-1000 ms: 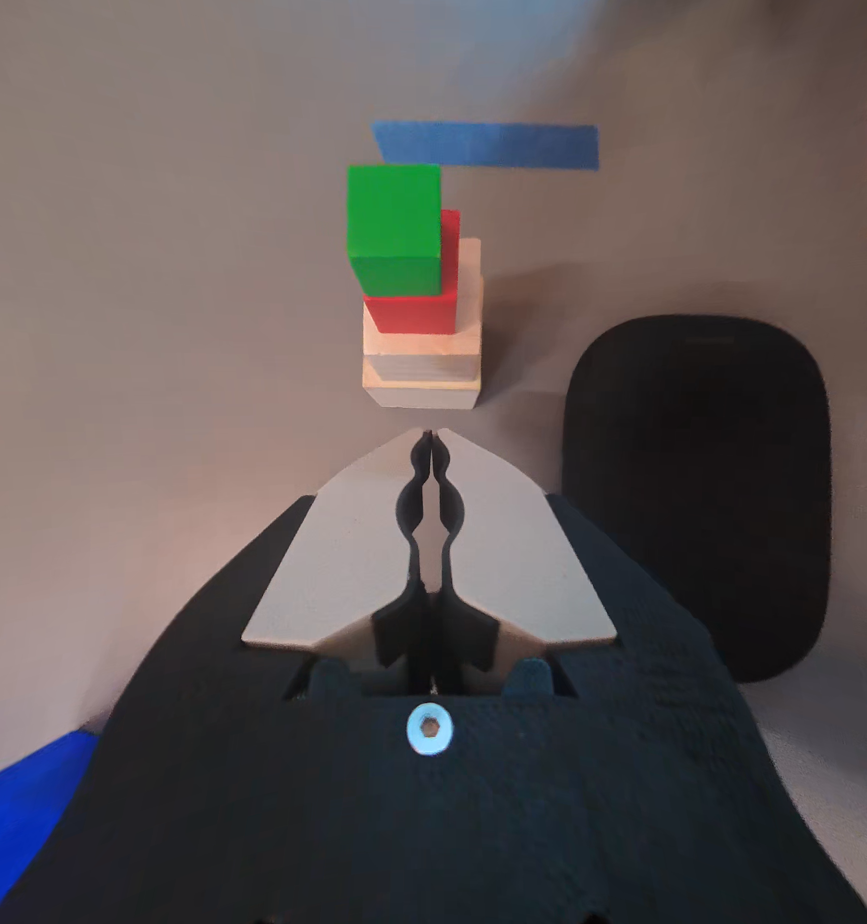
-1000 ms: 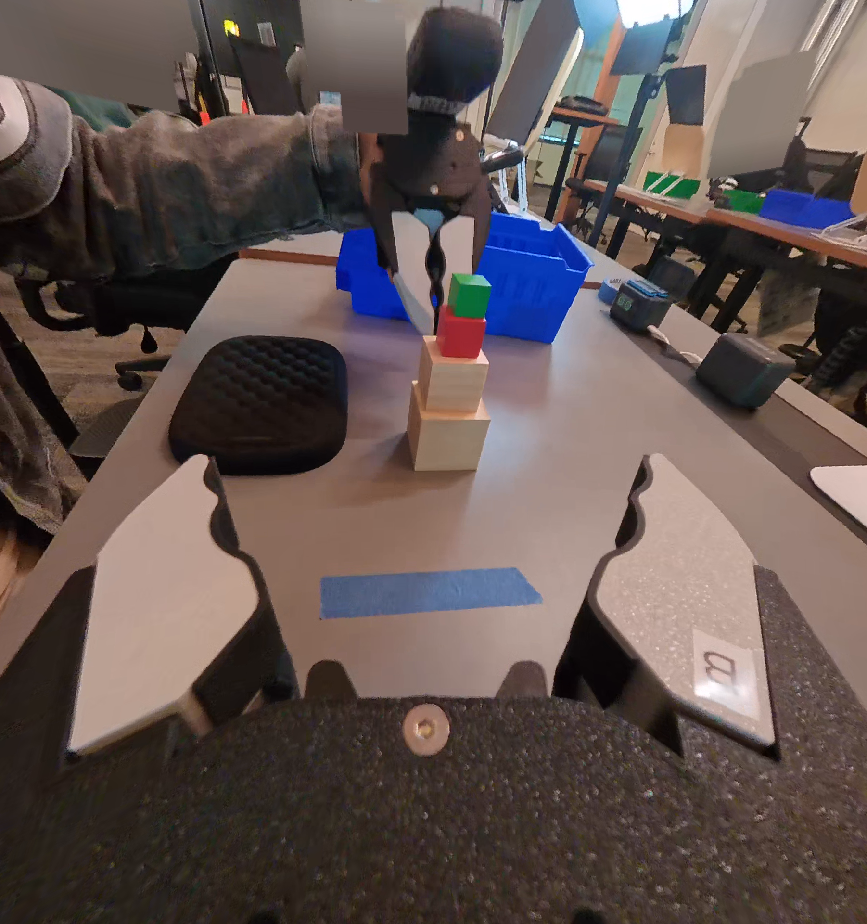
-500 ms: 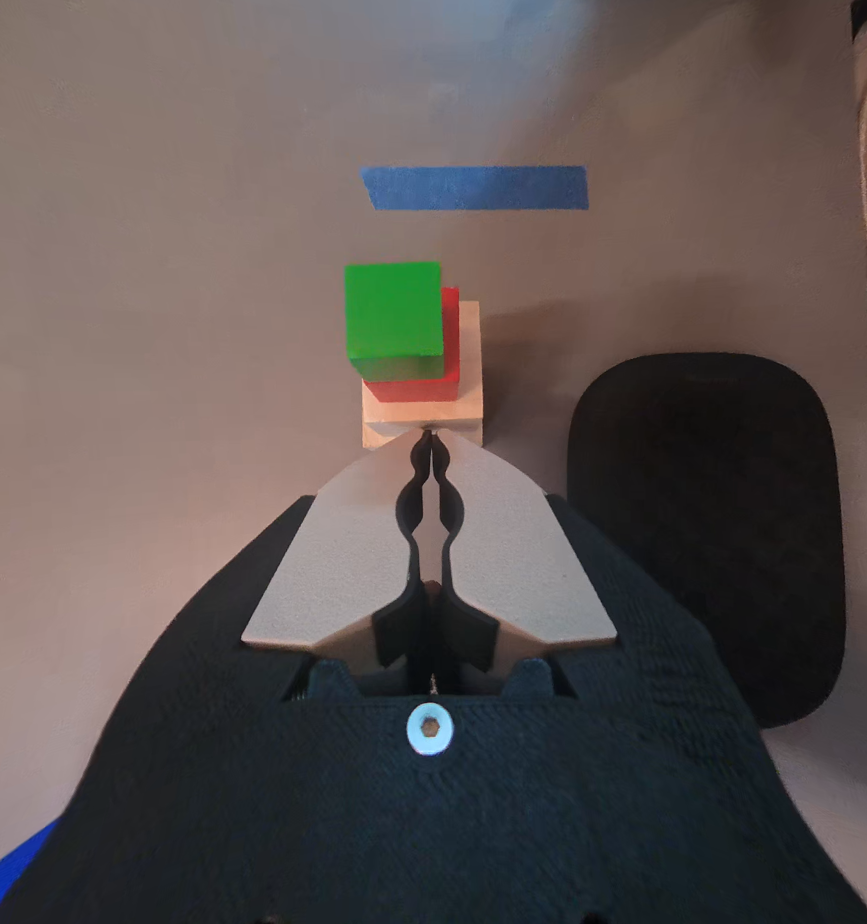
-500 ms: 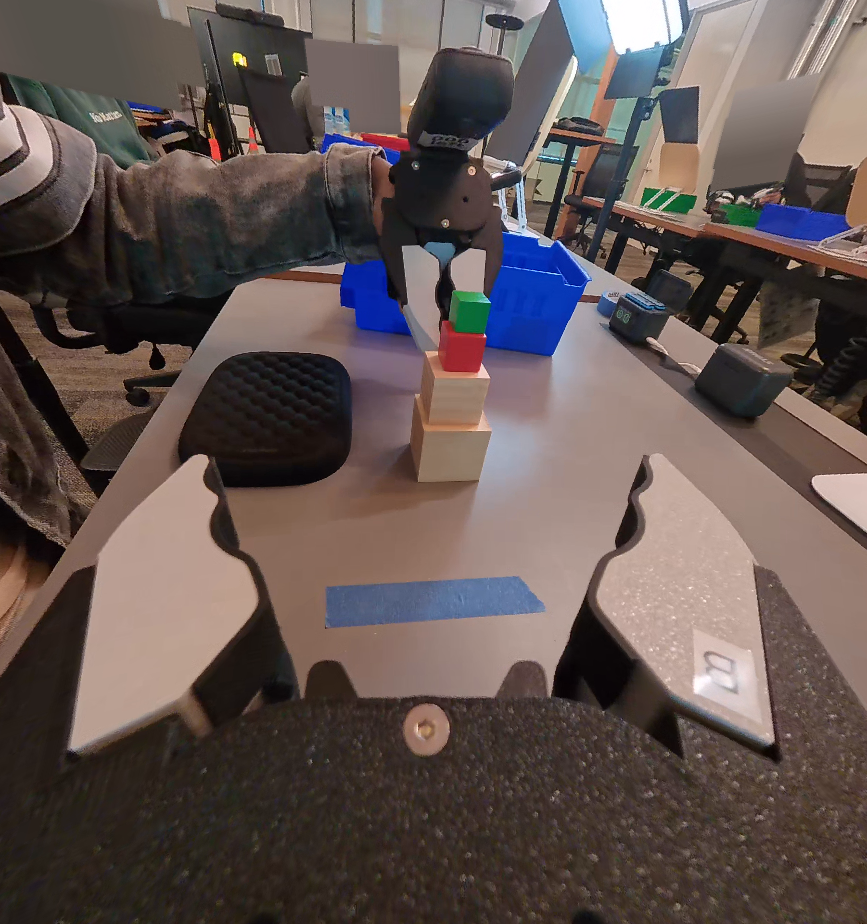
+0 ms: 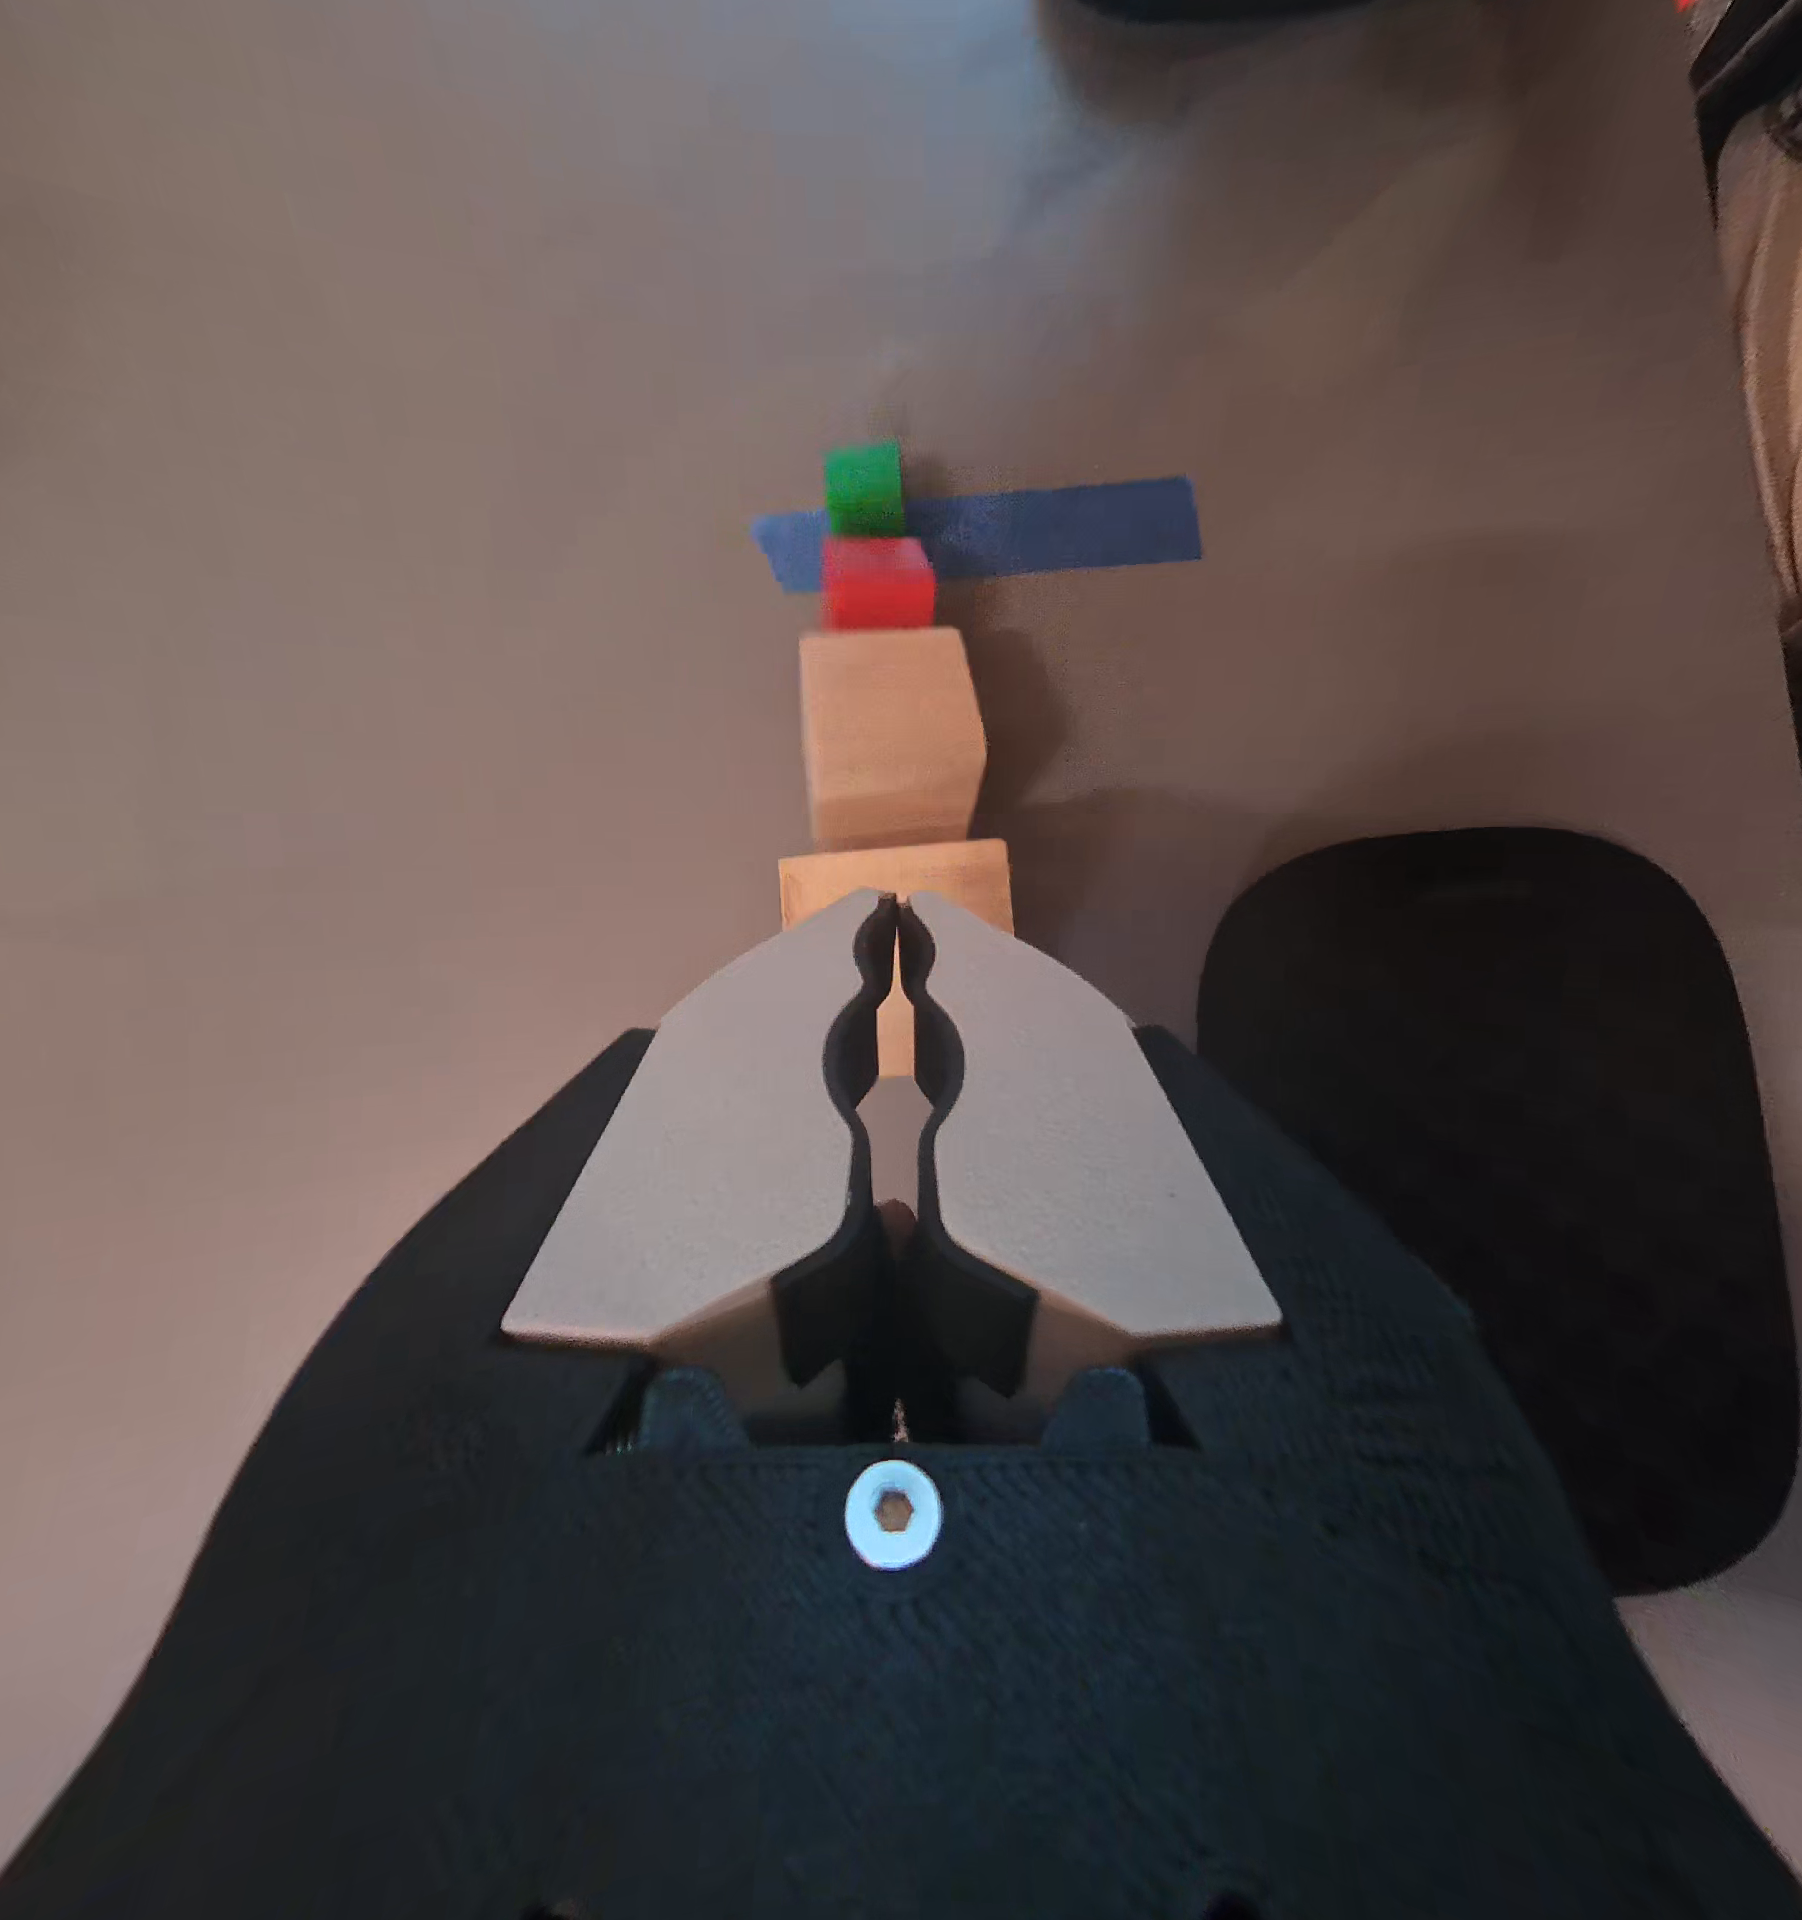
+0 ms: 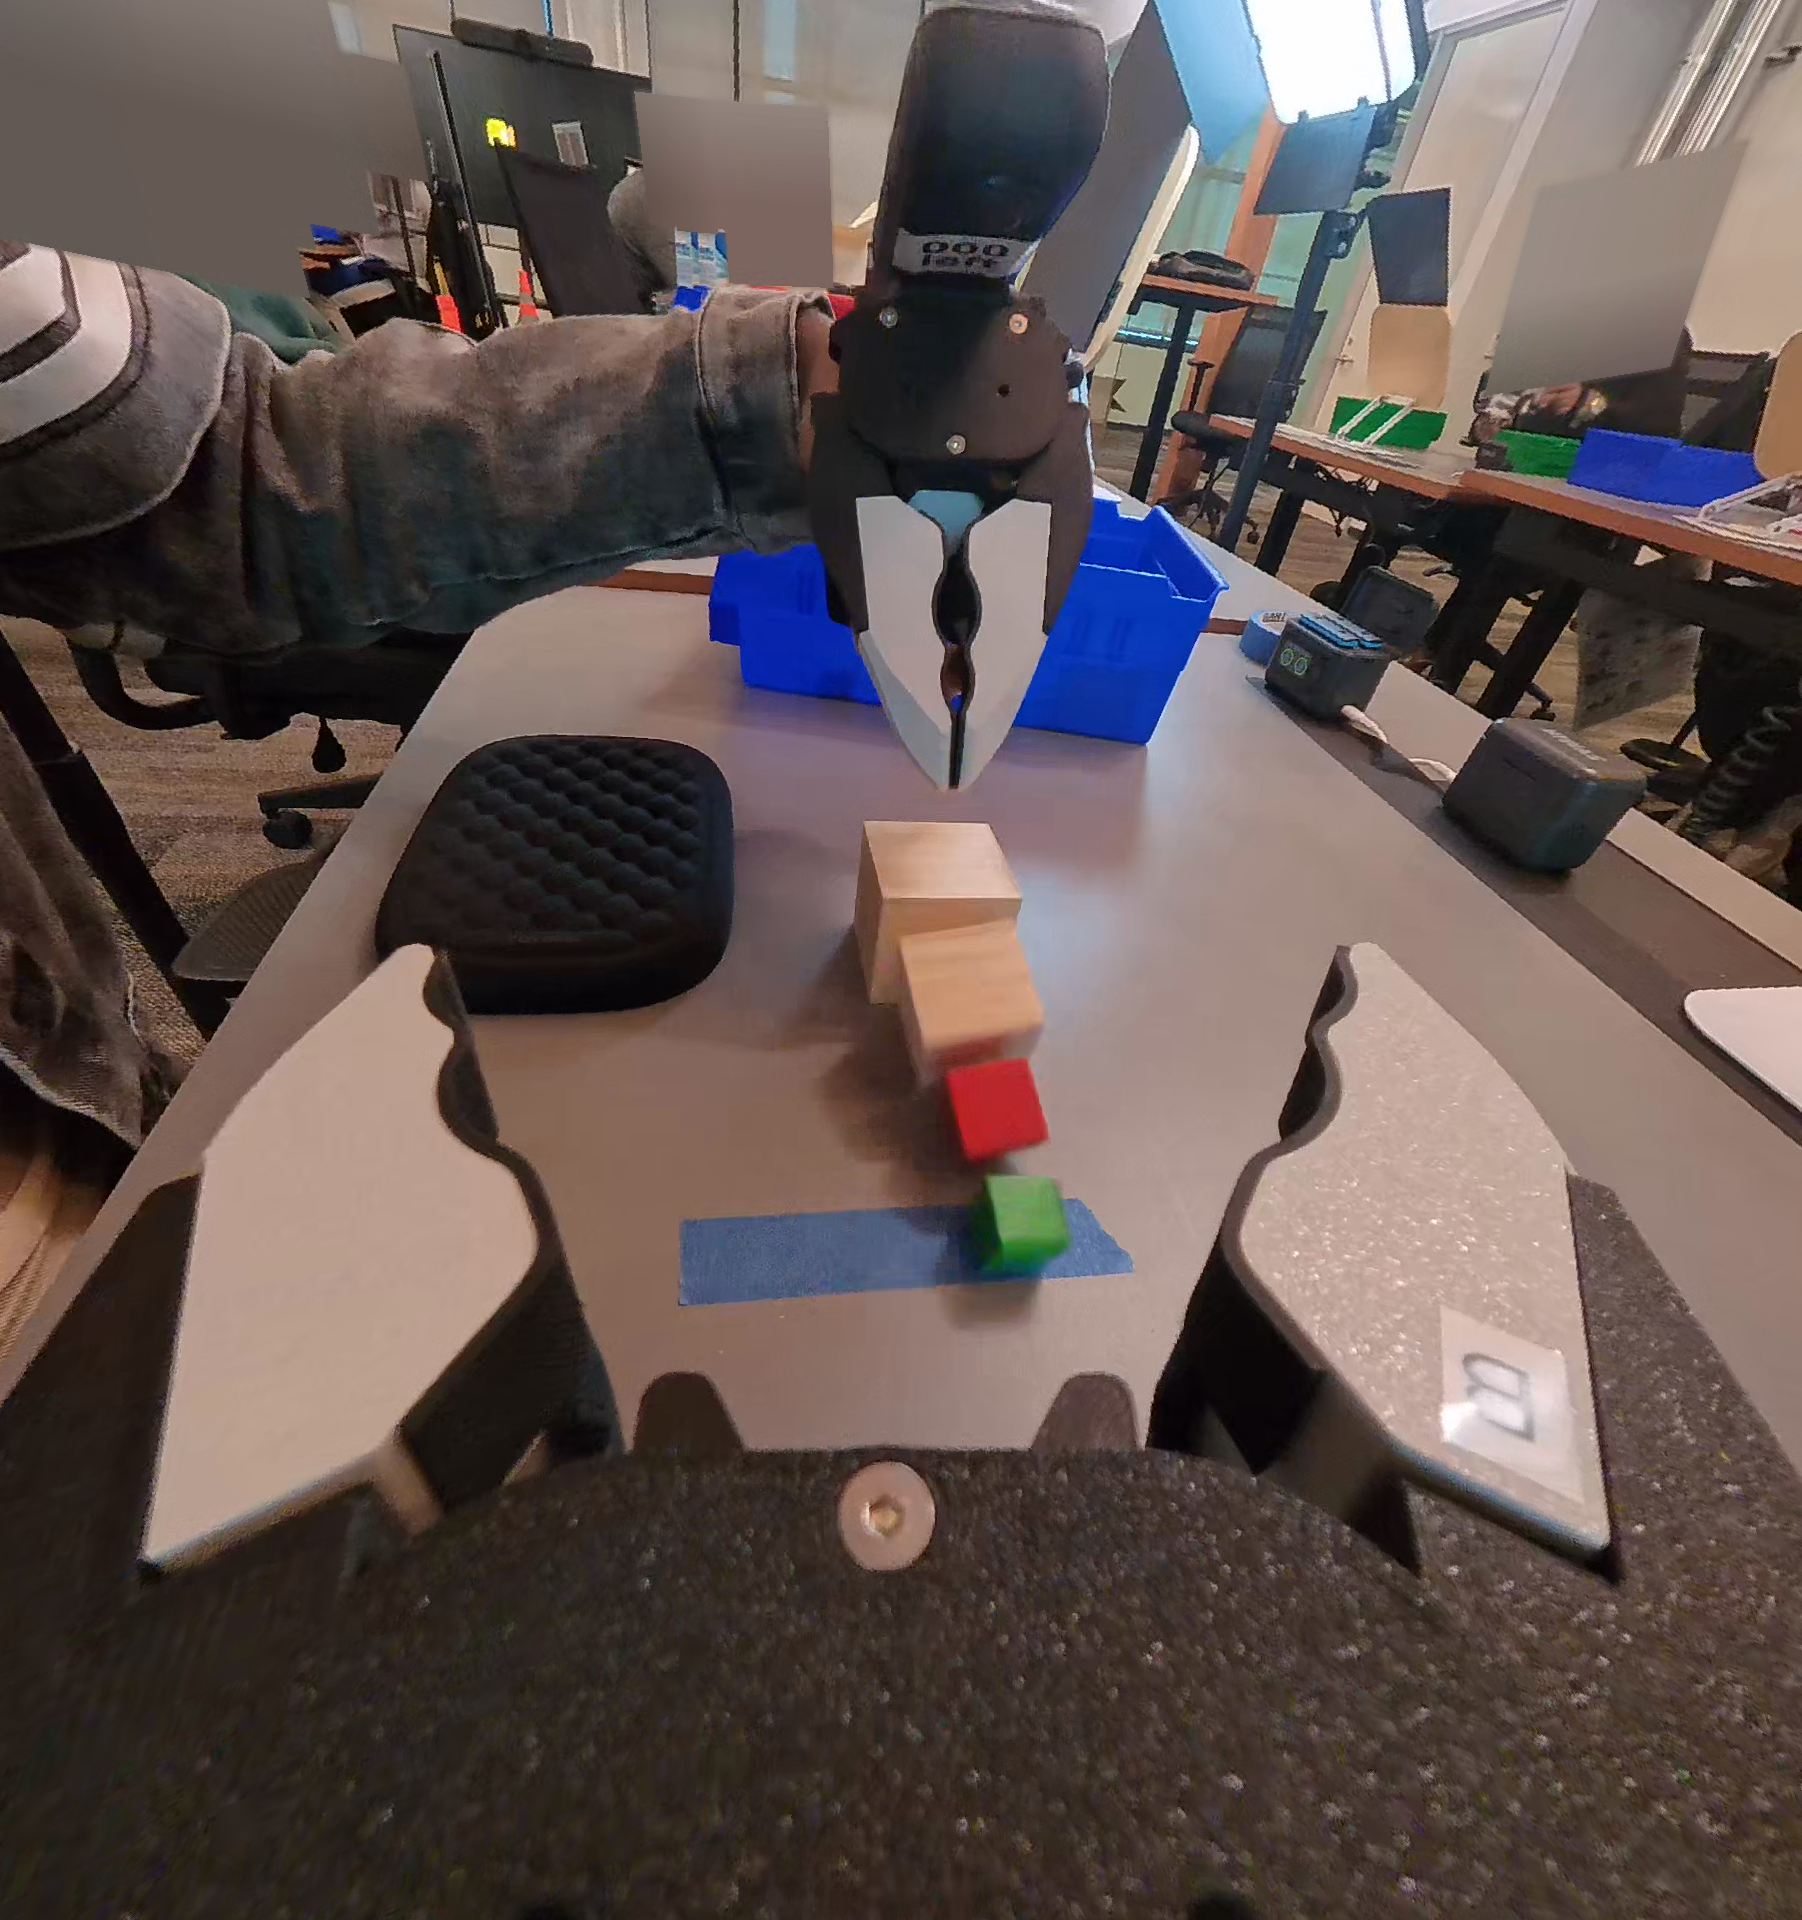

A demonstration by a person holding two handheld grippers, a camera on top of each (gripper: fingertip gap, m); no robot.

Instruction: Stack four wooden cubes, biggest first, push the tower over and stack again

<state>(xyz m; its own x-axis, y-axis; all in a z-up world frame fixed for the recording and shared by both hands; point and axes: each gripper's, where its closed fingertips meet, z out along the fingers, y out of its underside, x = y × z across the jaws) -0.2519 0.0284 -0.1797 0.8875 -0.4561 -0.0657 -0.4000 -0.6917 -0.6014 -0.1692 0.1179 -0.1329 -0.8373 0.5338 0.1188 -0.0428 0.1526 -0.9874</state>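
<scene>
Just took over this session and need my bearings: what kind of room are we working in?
Likely an open office or lab set up for recording: long desks with office chairs, studio lights on stands, and blue bins on the grey table.

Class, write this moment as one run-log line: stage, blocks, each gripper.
stage: tower toppled | blocks: big wooden cube, smaller wooden cube, red cube, green cube on tape | left gripper: shut, empty | right gripper: open, empty
</scene>
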